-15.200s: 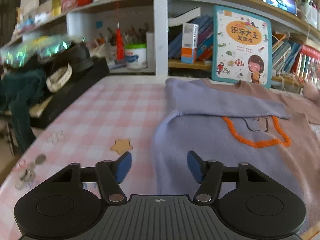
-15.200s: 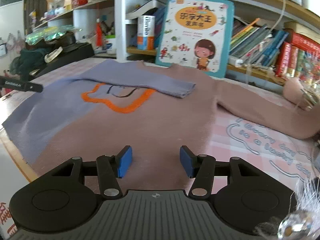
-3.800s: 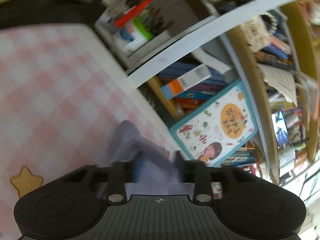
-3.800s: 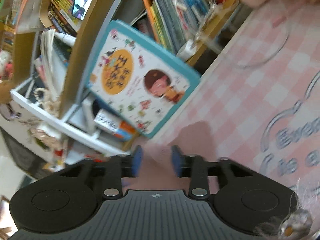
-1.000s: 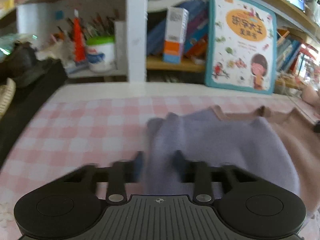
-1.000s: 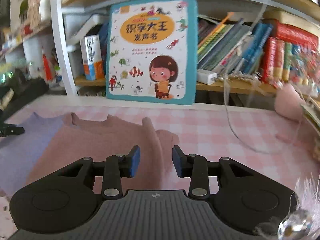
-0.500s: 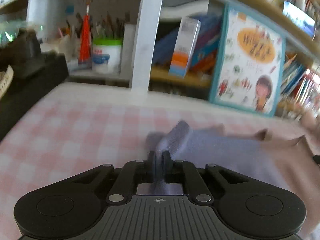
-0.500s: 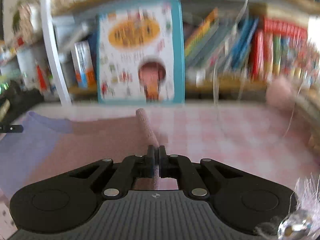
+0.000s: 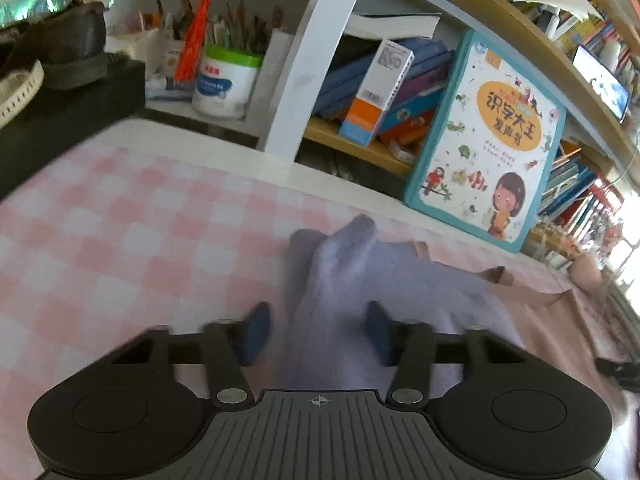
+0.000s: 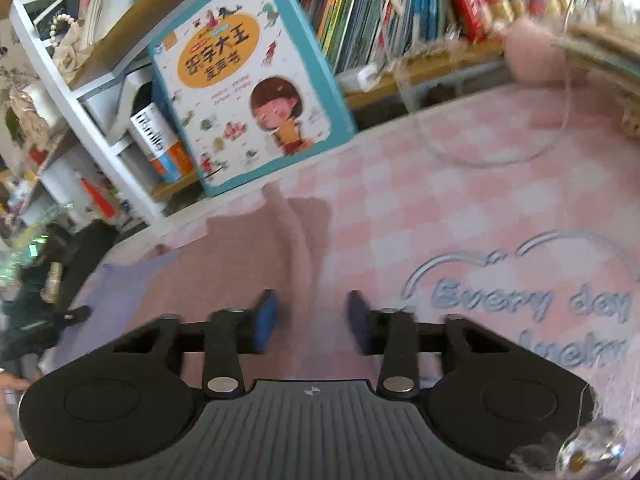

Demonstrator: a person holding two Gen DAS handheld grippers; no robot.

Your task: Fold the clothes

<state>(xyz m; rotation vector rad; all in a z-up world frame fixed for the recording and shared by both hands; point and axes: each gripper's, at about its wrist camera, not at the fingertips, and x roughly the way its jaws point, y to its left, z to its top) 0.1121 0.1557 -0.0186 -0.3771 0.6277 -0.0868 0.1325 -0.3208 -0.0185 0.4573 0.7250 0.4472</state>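
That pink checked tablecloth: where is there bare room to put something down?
Bare checks lie left of the folded sweater, up to the black box, and right of it around the printed lettering. The bookshelf behind is crammed.

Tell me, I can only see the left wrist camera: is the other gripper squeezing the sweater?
Observer: No. The right gripper is open, and the brownish-pink side of the sweater lies just ahead of it.
Operator: What's next to it over there?
Observer: Silvery writing on the checked tablecloth, starting "Every day".
Operator: Anything else?
Observer: A thin clear loop lies on the cloth near the bookshelf.
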